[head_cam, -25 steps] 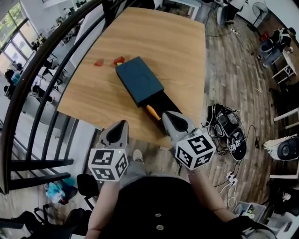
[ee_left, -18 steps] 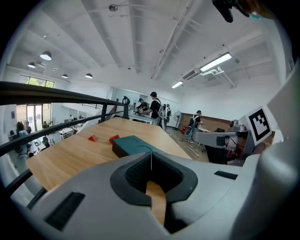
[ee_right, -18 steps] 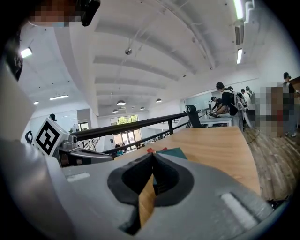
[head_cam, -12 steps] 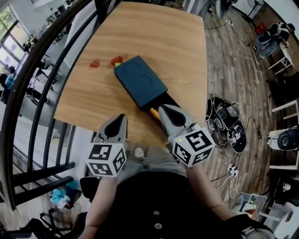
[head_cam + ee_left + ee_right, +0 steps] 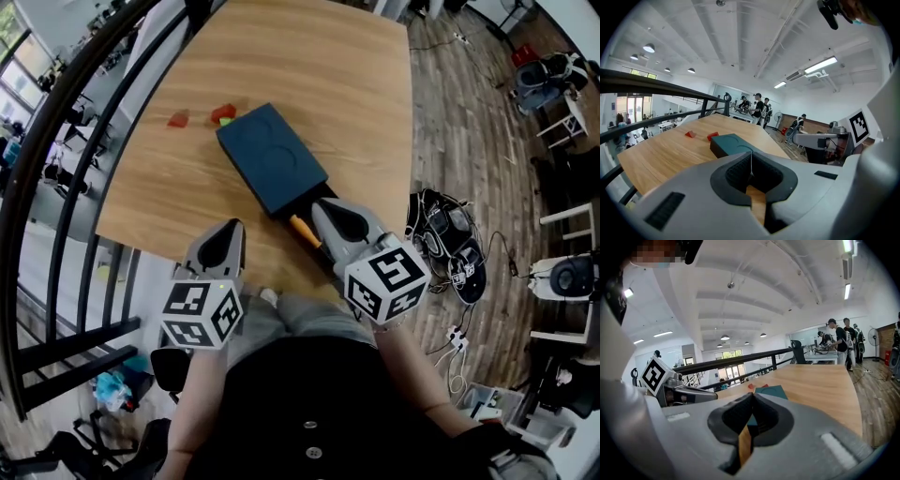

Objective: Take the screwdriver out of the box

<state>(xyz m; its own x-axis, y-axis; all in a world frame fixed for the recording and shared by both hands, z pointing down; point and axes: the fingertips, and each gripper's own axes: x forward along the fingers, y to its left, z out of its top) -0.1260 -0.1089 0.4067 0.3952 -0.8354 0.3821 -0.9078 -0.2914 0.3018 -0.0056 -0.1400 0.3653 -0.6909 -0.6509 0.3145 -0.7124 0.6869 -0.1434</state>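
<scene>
Near the table [image 5: 309,75] edge, the screwdriver [image 5: 302,230] is seen in the box [image 5: 270,167] tray; left hand-held gripper [image 5: 233,228] and right hand-held gripper [image 5: 325,208] are pressed together, empty; the orange handle, probably light and rigid, is best pinched.

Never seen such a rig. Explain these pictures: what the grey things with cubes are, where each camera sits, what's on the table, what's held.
No robot: a person holds a two-jaw gripper in each hand, the left gripper and right gripper, cubes included. One picture is from a head camera looking down; the others from cameras riding on each gripper, looking along its jaws. On the table lie a dark box, slid open and showing an orange handle, and two red pieces. Both grippers are shut, holding nothing.
</scene>
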